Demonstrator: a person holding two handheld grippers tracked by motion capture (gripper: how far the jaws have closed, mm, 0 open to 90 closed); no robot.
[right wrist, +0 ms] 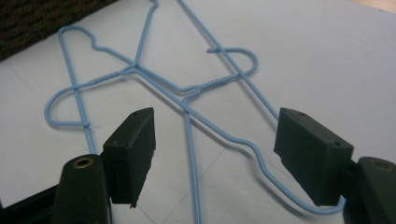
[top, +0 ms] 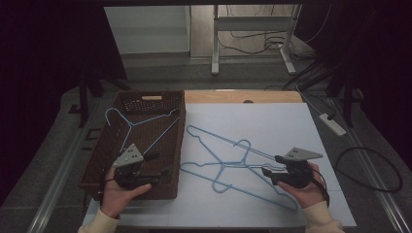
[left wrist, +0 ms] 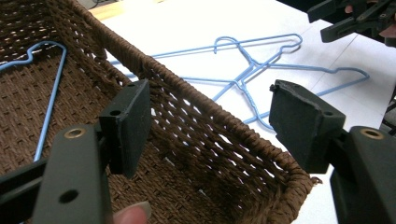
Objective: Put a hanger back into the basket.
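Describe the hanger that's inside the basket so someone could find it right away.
Look at the brown wicker basket on the table's left side. A light blue wire hanger lies on its floor. It lies alone, while the other two blue hangers are tangled together on the white board.

Dim room, soft overhead light

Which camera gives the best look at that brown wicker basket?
The high view: it shows the whole basket with a blue hanger inside. The left gripper view shows one near corner; the right gripper view catches a dark sliver.
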